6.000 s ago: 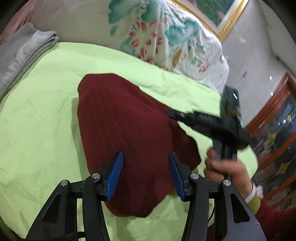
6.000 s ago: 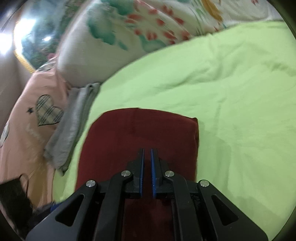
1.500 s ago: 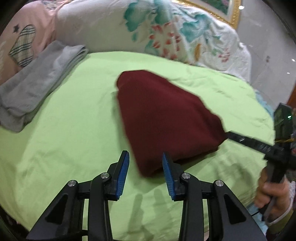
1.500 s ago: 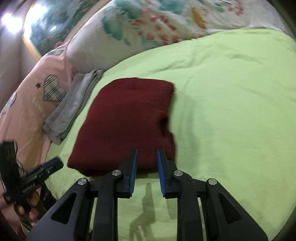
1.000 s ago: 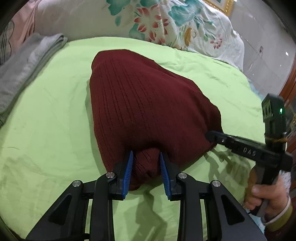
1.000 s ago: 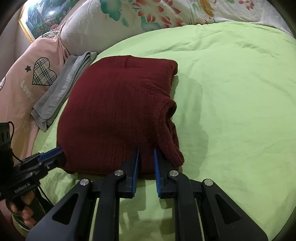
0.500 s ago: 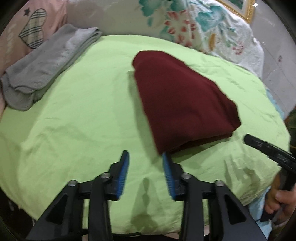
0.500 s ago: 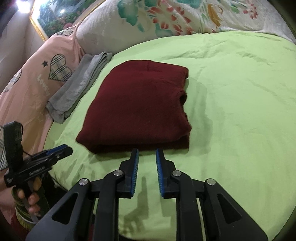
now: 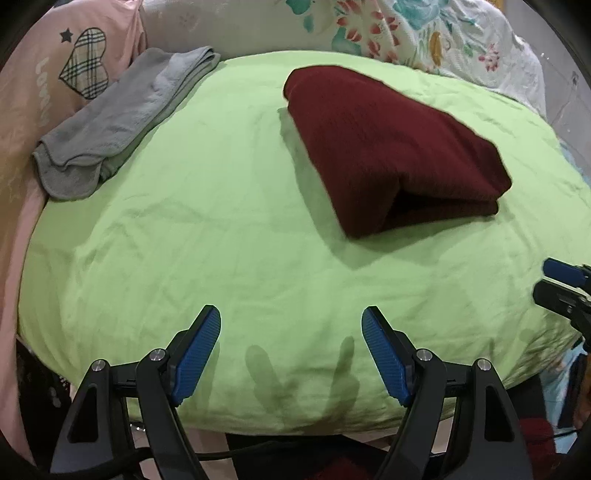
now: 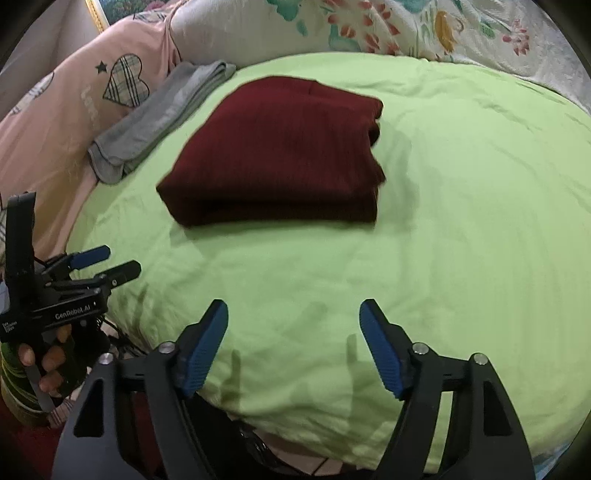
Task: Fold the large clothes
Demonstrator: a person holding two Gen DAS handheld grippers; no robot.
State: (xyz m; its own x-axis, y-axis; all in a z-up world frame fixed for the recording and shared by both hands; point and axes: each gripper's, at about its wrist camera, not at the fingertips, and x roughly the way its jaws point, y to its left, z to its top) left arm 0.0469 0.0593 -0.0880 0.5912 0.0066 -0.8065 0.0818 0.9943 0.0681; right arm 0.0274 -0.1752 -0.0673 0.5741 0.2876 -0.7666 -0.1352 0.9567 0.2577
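Observation:
A dark red knitted sweater [image 9: 388, 144] [image 10: 280, 151] lies folded into a thick rectangle on the light green bed cover [image 9: 221, 229] [image 10: 461, 184]. My left gripper [image 9: 291, 321] hangs over the near edge of the bed, well short of the sweater; its jaws are opening wide with nothing between them. My right gripper [image 10: 293, 314] also stands back over the near edge, its jaws opening, with only bare cover between the blue pads. The left gripper [image 10: 107, 264] appears at the left edge of the right wrist view, held by a hand [image 10: 48, 362].
A folded grey towel [image 9: 122, 118] [image 10: 162, 114] lies at the far left edge of the bed. A pink pillow with a plaid heart [image 9: 83, 62] and a floral quilt [image 9: 406, 33] sit behind. The bed's front edge drops off just under both grippers.
Both grippers let go of the sweater's near edge, pulled back toward the front of the bed and opened wide. The sweater now lies farther away, folded and still.

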